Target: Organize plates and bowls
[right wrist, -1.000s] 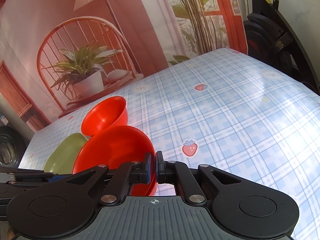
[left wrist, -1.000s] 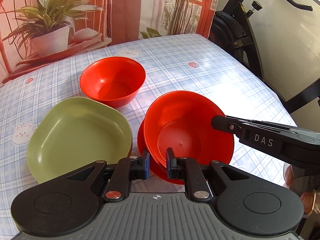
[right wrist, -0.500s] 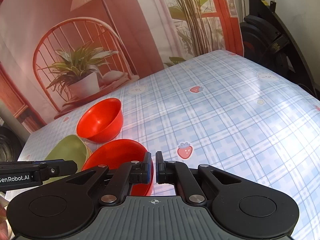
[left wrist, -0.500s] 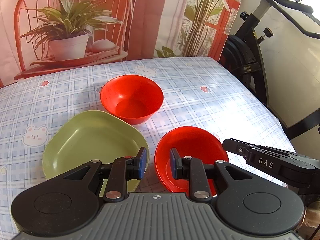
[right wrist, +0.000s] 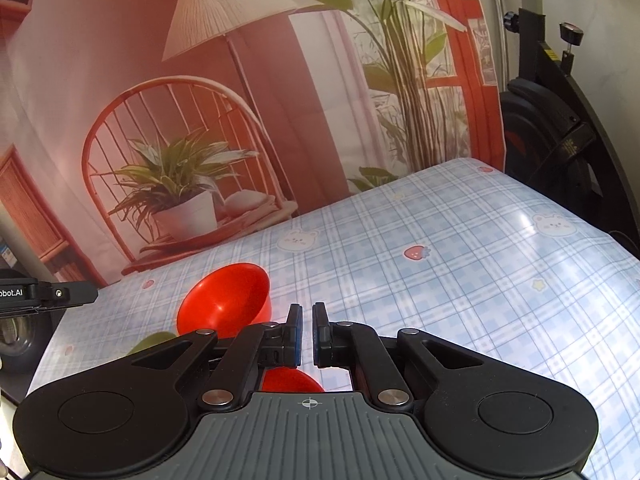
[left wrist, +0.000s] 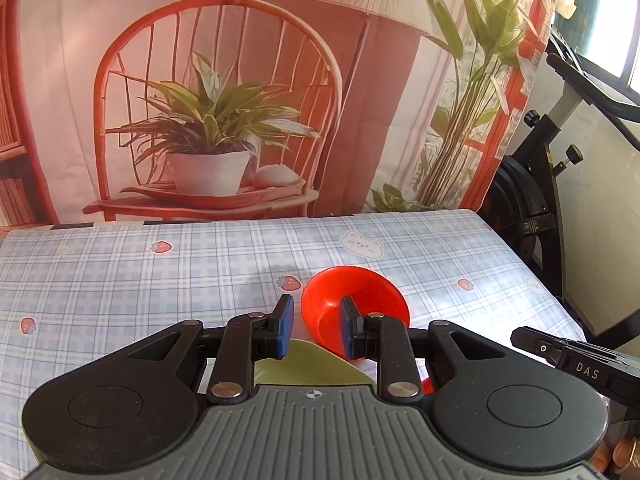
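A red bowl [left wrist: 356, 300] sits on the checked tablecloth; it also shows in the right wrist view [right wrist: 228, 304]. A green plate [left wrist: 308, 368] lies near it, mostly hidden behind my left gripper [left wrist: 314, 330], which is open and empty, raised above the plate. A sliver of the green plate [right wrist: 154, 340] shows in the right wrist view. A second red bowl [right wrist: 292, 380] lies just under my right gripper [right wrist: 307, 332], whose jaws stand nearly closed with a thin gap, holding nothing. The right gripper's side [left wrist: 576, 364] shows at the left view's right edge.
The table [left wrist: 120, 280] has a blue checked cloth with bears and strawberries. A printed backdrop [left wrist: 216, 100] of chair and plant hangs behind it. A black exercise bike [right wrist: 560, 128] stands off the table's right edge.
Both grippers have lifted and pulled back from the dishes. The left gripper opened wider. The right gripper released the red bowl, which now rests on the table.
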